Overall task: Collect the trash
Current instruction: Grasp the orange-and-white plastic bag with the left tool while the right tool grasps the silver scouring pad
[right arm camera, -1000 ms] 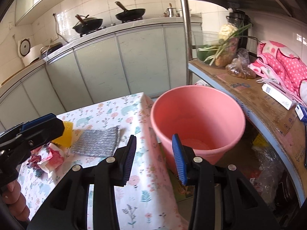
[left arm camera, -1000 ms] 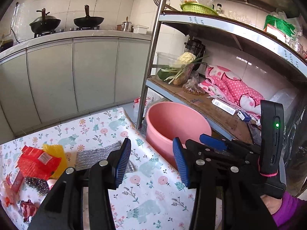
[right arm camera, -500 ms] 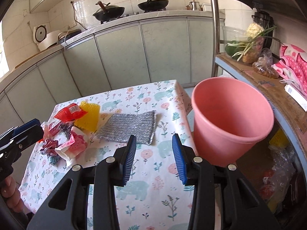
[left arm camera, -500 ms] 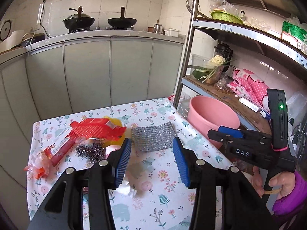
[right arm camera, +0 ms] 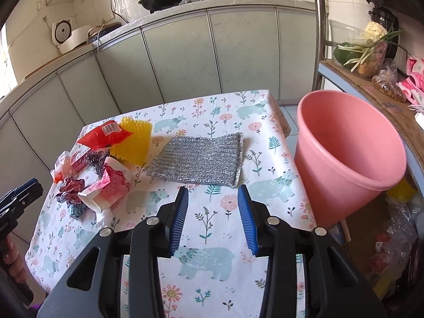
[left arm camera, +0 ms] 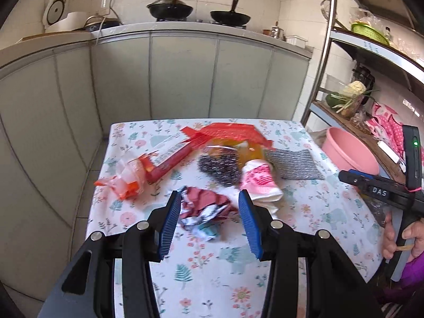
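While I hold both over the table: left gripper apart above crumpled wrapper; right gripper apart, empty, near pink bucket.

left gripper jaws gape around a crumpled wrapper on the floral tablecloth.

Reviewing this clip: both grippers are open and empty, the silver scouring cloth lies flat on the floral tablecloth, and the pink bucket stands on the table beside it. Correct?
Not quite. The pink bucket is not on the table: the right wrist view shows it off the table's edge, beside the shelf. The rest holds: the left gripper and right gripper are open and empty, and the silver scouring cloth lies flat on the floral tablecloth.
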